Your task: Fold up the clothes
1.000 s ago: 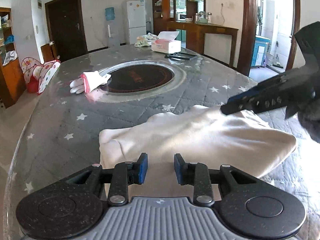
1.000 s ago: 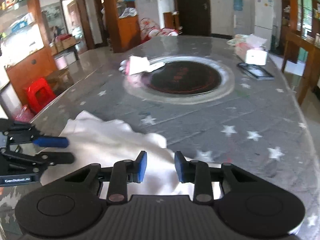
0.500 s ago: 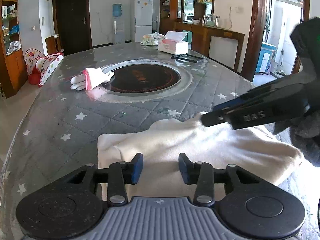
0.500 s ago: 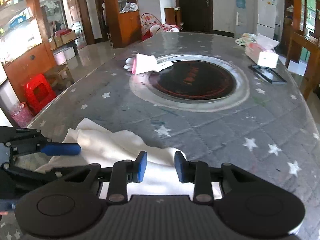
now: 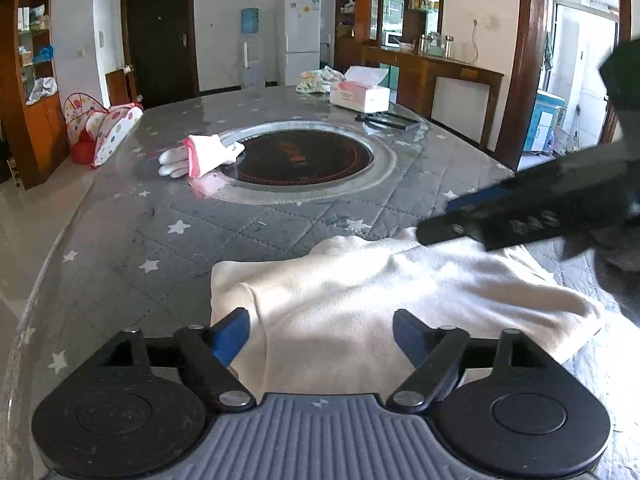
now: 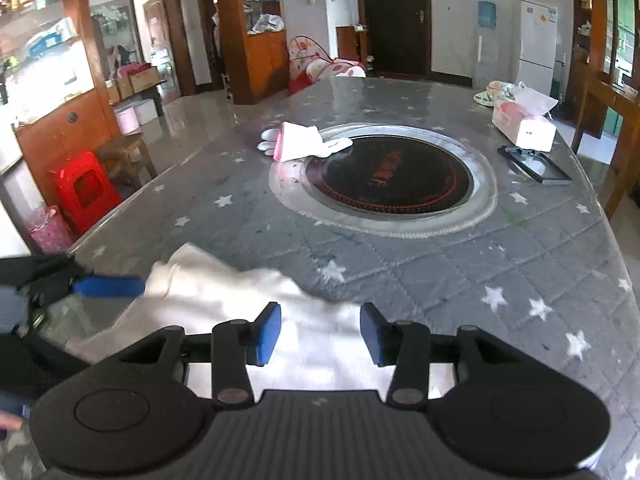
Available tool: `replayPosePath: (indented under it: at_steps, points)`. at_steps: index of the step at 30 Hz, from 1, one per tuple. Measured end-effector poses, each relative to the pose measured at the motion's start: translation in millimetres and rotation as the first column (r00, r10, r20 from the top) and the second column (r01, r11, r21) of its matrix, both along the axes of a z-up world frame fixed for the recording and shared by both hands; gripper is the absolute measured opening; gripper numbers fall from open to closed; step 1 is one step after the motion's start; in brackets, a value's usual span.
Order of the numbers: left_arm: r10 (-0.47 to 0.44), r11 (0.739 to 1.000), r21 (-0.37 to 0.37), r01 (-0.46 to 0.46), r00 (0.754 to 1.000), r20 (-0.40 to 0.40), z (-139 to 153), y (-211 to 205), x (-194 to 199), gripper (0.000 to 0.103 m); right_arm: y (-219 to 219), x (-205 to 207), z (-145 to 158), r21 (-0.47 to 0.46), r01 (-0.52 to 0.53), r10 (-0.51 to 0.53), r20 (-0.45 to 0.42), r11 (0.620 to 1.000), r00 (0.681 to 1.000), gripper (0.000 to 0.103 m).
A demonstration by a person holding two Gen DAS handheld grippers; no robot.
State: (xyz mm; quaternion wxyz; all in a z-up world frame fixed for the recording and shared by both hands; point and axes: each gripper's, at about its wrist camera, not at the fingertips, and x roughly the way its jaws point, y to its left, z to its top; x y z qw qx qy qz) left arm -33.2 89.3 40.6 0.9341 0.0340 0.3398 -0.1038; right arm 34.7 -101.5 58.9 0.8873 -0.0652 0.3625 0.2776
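Both the left gripper (image 5: pixel 321 330) and right gripper (image 6: pixel 320 334) have just been opening; now spread, gripping nothing, above the cream cloth (image 5: pixel 360 280).

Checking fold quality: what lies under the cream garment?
The cream garment lies on the star-quilted table cover. Its folded layers hide whatever is beneath or tucked inside them.

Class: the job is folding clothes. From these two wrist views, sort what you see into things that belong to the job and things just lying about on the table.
Belongs to the job:
- cream garment
- left gripper, jaws just opened, nothing gripped
- right gripper, jaws just opened, nothing gripped

Just lying about:
- white and pink gloves
- tissue box
- black tray
- bundled cloth behind the tissue box
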Motion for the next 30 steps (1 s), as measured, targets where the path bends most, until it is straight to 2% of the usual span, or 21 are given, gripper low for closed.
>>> replayPosePath:
  at_steps: [9,12,18,25,28,30]
  points:
    - [-0.019,0.998,0.066,0.015,0.998,0.064,6.0,-17.9,-38.4,0.087,-31.4,-77.5,6.1,0.019,-0.068,0.067,0.039,0.998,0.997,0.045]
    - [-0.025,0.997,0.07,0.02,0.997,0.066,3.4,-23.4,-43.6,0.093,-36.9,-91.2,0.7,0.023,-0.069,0.068,0.039,0.997,0.997,0.045]
    - [0.015,0.999,0.036,-0.016,1.0,0.019,-9.5,-22.0,-38.6,0.099,-45.2,-93.5,-24.8,0.017,-0.031,0.031,-0.003,0.999,1.0,0.045]
    - [0.048,0.999,-0.003,-0.048,0.999,-0.018,-22.1,-14.3,-34.6,0.103,-50.4,-99.3,-34.3,0.048,-0.031,0.029,0.043,0.998,0.999,0.048]
    - [0.056,0.998,-0.019,-0.056,0.998,-0.014,-19.3,-11.3,-36.5,0.103,-52.8,-100.5,-33.1,0.069,-0.036,0.033,0.041,0.997,0.999,0.052]
    - [0.07,0.997,-0.028,-0.07,0.998,-0.002,-16.0,-8.7,-38.7,0.103,-53.3,-101.0,-31.8,0.082,-0.043,0.04,0.042,0.996,0.998,0.059]
